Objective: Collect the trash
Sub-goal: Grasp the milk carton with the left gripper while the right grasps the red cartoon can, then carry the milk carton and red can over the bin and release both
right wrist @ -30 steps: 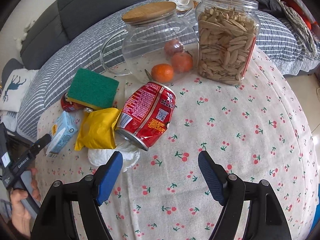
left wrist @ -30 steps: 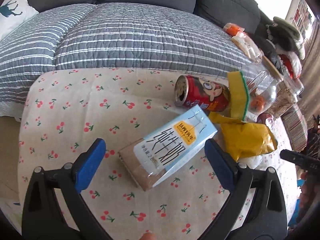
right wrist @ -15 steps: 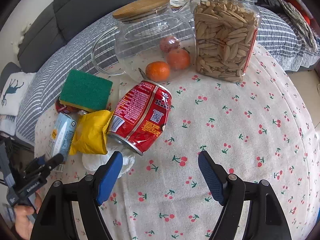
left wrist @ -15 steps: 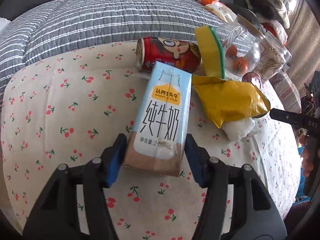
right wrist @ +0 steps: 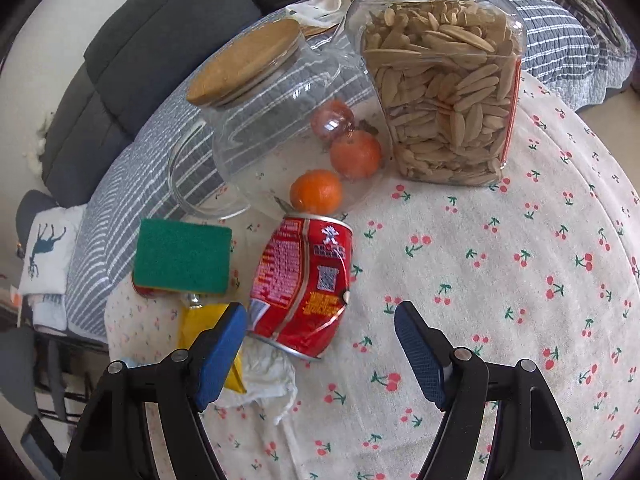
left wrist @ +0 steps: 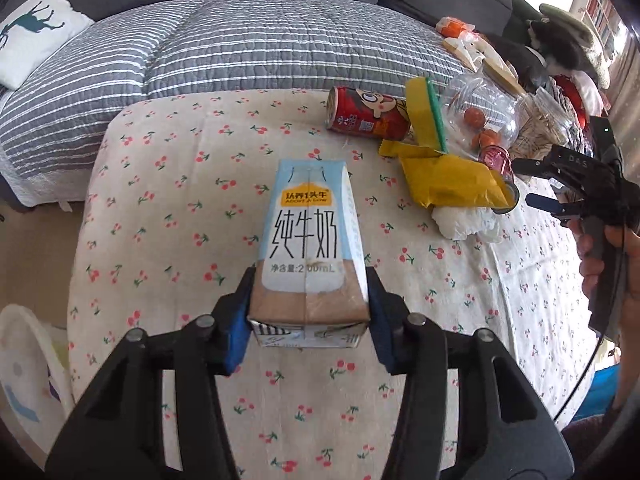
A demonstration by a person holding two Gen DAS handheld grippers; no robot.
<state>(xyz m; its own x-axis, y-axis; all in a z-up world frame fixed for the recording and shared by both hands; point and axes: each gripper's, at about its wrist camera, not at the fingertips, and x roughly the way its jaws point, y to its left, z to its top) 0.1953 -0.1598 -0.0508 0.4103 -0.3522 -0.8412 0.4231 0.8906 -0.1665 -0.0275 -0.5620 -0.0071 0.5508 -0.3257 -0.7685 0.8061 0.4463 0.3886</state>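
My left gripper (left wrist: 306, 312) is shut on a blue and brown milk carton (left wrist: 310, 240) and holds it above the cherry-print tablecloth (left wrist: 168, 208). My right gripper (right wrist: 320, 344) is open, its jaws on either side of the near end of a dented red can (right wrist: 306, 280) lying on its side. A crumpled white tissue (right wrist: 268, 376) and a yellow wrapper (right wrist: 208, 320) lie by its left finger. In the left wrist view a second red can (left wrist: 368, 118), the yellow wrapper (left wrist: 448, 178), the tissue (left wrist: 464, 222) and my right gripper (left wrist: 532, 184) show at the right.
A green and yellow sponge (right wrist: 182, 256) leans on the far can. A glass jug with a wooden lid (right wrist: 276, 120), oranges (right wrist: 316, 192) and a jar of seeds (right wrist: 440, 80) stand behind. A striped quilt on a sofa (left wrist: 240, 48) lies beyond the table. A white bin (left wrist: 24, 364) is at lower left.
My left gripper closed on the milk carton and lifted it off the cloth. My right gripper moved forward and left until its open jaws reached the dented can.
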